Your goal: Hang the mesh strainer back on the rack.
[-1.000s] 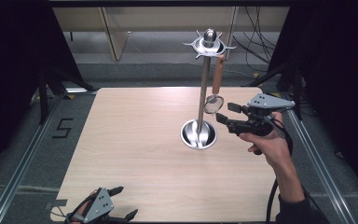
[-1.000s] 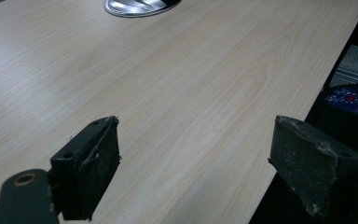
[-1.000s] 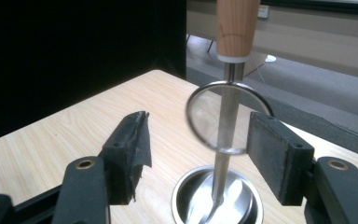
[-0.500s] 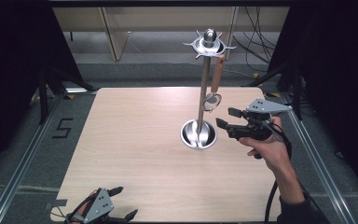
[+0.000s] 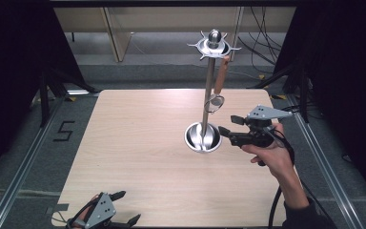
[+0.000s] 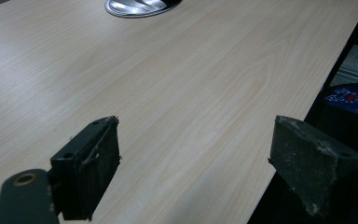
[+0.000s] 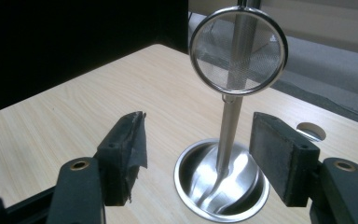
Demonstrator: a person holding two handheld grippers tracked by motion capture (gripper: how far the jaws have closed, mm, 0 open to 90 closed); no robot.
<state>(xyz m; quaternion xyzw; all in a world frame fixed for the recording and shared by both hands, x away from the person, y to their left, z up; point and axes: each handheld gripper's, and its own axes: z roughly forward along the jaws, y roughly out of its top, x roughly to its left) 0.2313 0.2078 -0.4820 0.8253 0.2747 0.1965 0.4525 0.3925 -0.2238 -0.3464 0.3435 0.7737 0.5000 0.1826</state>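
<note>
A steel stand (image 5: pixel 208 90) stood on the table (image 5: pixel 138 143), right of centre, its pole rising from a round base dish (image 5: pixel 203 137) to a hooked crown. A strainer (image 5: pixel 216 101) with a wooden handle hung from one hook, its mesh ring beside the pole and clear of the dish.

The right gripper (image 5: pixel 228 126) was held just right of the dish, pointing at it. Its jaws stood wide apart and gripped nothing; in the right gripper view, dish (image 7: pixel 221 179) and pole showed between them, with the mesh (image 7: pixel 238 50) above.

The left gripper (image 5: pixel 124 209) rested at the near table edge, well apart from the stand. Its jaws were fully spread and empty.
</note>
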